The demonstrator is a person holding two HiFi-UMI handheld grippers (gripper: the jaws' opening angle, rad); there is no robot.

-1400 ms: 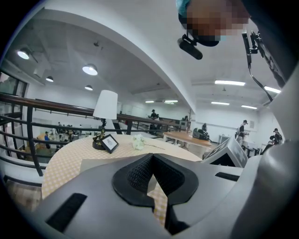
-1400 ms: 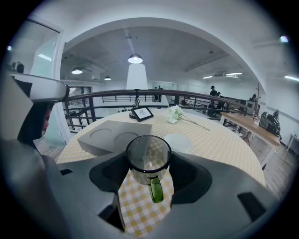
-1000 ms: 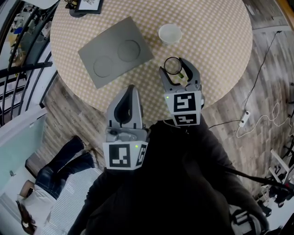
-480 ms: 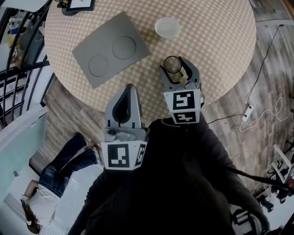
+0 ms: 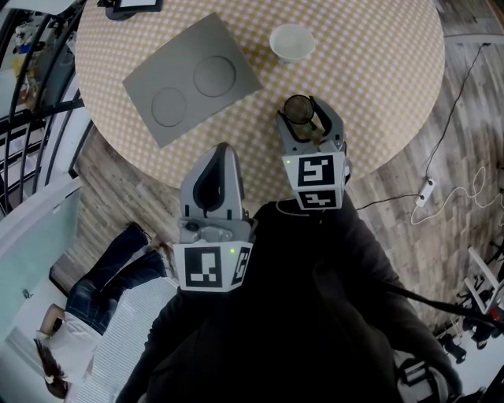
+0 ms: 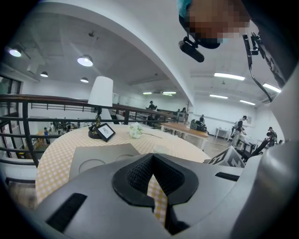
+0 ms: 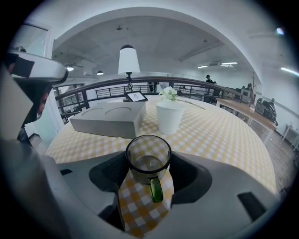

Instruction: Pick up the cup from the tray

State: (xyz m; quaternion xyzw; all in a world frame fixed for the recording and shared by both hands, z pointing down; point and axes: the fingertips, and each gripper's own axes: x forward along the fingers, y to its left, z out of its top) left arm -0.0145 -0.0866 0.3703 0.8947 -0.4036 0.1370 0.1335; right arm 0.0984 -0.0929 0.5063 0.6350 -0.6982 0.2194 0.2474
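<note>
A clear glass cup (image 5: 299, 109) with a green handle sits between the jaws of my right gripper (image 5: 304, 120), which is shut on it over the checked table, off the tray. In the right gripper view the cup (image 7: 147, 161) fills the gap and the pads press its sides, with the handle pointing back toward the camera. The grey tray (image 5: 189, 79) with two round recesses lies to the far left, empty. My left gripper (image 5: 216, 161) hangs shut and empty over the table's near edge, and its view looks across at the tray (image 6: 100, 154).
A white paper cup (image 5: 292, 41) stands beyond the glass cup, right of the tray. A framed picture (image 5: 130, 6) sits at the round table's (image 5: 378, 79) far edge. A seated person (image 5: 102, 291) is at lower left, a railing (image 5: 31, 86) at left, and cables (image 5: 441, 197) lie on the floor at right.
The right gripper has drawn back a little from the white cup with the glass cup in its jaws. The left gripper stays put.
</note>
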